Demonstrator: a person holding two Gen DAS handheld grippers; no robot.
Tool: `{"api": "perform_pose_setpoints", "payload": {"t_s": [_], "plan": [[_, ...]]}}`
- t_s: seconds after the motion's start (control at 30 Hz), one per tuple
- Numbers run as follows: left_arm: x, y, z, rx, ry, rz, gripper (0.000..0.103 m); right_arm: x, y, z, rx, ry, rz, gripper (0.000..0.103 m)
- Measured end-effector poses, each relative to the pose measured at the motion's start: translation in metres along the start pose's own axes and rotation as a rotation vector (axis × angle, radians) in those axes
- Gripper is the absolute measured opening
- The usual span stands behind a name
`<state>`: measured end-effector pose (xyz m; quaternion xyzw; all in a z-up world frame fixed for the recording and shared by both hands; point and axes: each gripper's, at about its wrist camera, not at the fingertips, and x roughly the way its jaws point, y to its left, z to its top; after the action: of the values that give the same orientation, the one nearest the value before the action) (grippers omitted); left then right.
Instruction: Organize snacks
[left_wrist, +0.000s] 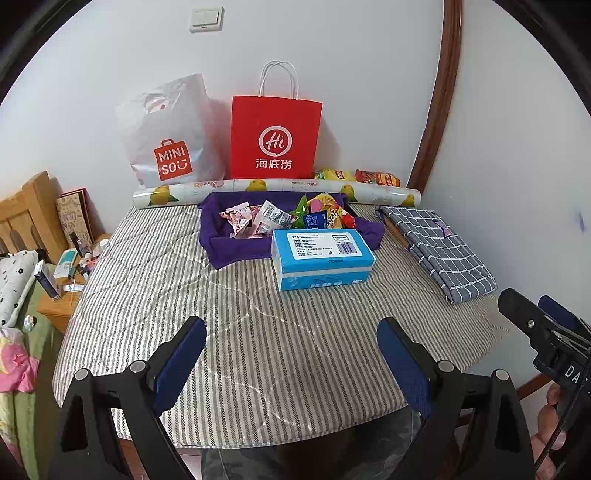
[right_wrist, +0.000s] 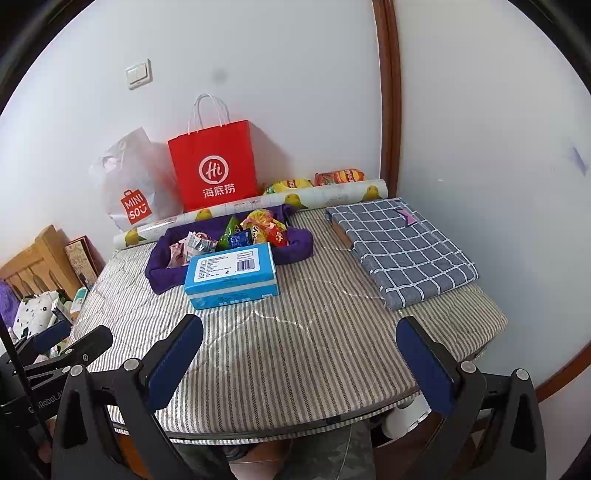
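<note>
A purple cloth basket (left_wrist: 221, 247) (right_wrist: 162, 266) at the back of the striped table (left_wrist: 258, 332) (right_wrist: 295, 332) holds several snack packets (left_wrist: 321, 214) (right_wrist: 262, 229). Two chip bags (left_wrist: 354, 176) (right_wrist: 317, 181) lie by the wall behind a printed roll (left_wrist: 280, 190) (right_wrist: 258, 203). A blue tissue pack (left_wrist: 321, 258) (right_wrist: 232, 275) lies in front of the basket. My left gripper (left_wrist: 291, 343) is open and empty above the table's near edge. My right gripper (right_wrist: 299, 343) is open and empty there too; it also shows in the left wrist view (left_wrist: 532, 314).
A red paper bag (left_wrist: 275, 136) (right_wrist: 214, 166) and a white Miniso bag (left_wrist: 170, 140) (right_wrist: 129, 181) lean on the back wall. A folded blue checked cloth (left_wrist: 439, 247) (right_wrist: 402, 251) lies at the table's right. A cluttered wooden nightstand (left_wrist: 70, 280) stands left.
</note>
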<state>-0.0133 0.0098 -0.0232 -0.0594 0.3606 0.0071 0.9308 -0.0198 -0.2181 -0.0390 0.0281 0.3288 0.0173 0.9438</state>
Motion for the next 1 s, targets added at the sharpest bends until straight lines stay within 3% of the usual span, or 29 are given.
{"api": "perform_pose_setpoints", "payload": {"t_s": [1.0], "plan": [[-0.008,-0.013,0.000,0.024,-0.012,-0.005,0.094,-0.011,0.001,-0.004,0.006,-0.022,0.002,0.103]]}}
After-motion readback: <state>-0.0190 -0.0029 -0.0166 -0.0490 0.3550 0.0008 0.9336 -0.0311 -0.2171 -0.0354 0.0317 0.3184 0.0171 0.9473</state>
